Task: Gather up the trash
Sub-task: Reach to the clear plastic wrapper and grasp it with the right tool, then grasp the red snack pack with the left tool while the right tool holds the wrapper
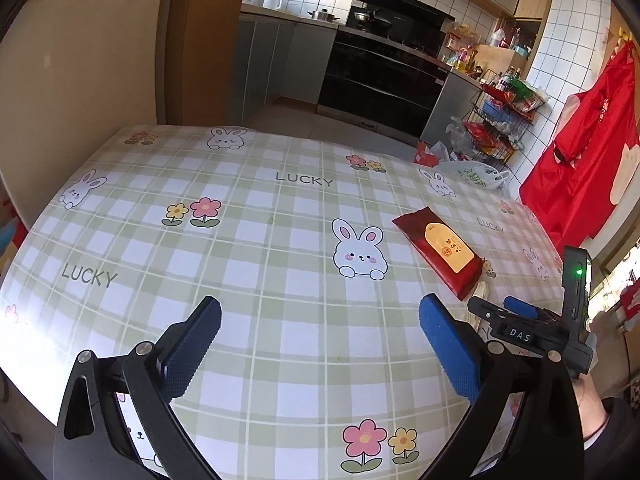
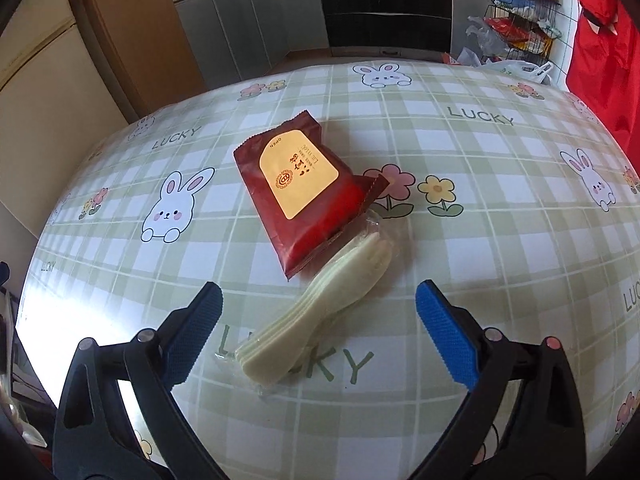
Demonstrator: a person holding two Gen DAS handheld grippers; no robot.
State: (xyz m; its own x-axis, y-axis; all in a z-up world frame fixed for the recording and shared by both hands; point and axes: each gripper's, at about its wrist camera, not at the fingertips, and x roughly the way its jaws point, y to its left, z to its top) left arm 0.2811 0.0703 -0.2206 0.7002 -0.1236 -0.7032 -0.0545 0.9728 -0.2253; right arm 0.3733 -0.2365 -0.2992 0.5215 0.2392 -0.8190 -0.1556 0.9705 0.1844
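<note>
Counter (image 2: 500, 240): covered by a green-and-white checked cloth printed with rabbits, flowers and the word LUCKY.

Item 1 — dark red packet (image 2: 304, 196) with a cream label, lying flat near the middle of the cloth. In the left wrist view the same packet (image 1: 440, 256) lies ahead and to the right of the left hand-held gripper.

Item 2 — pale plastic fork (image 2: 316, 312) sealed in a clear wrapper (it looks like several stacked pieces, though I cannot tell the count). Its tine end touches the near corner of the packet; its handle end lies over the printed letters closest to the camera.

Right hand-held gripper (image 2: 318, 332): blue pads spread wide, nothing pressed between them. The wrapped fork lies on the cloth in the gap between the fingers, touching neither pad.

Left hand-held gripper (image 1: 320, 344): blue pads spread wide over bare cloth, holding nothing, well apart from the packet. The right hand-held gripper (image 1: 516, 312) shows at this view's right edge, beside the packet's near end.

Background — dark oven, grey cabinets, wire rack of packaged goods, red garment hanging on the tiled wall.
</note>
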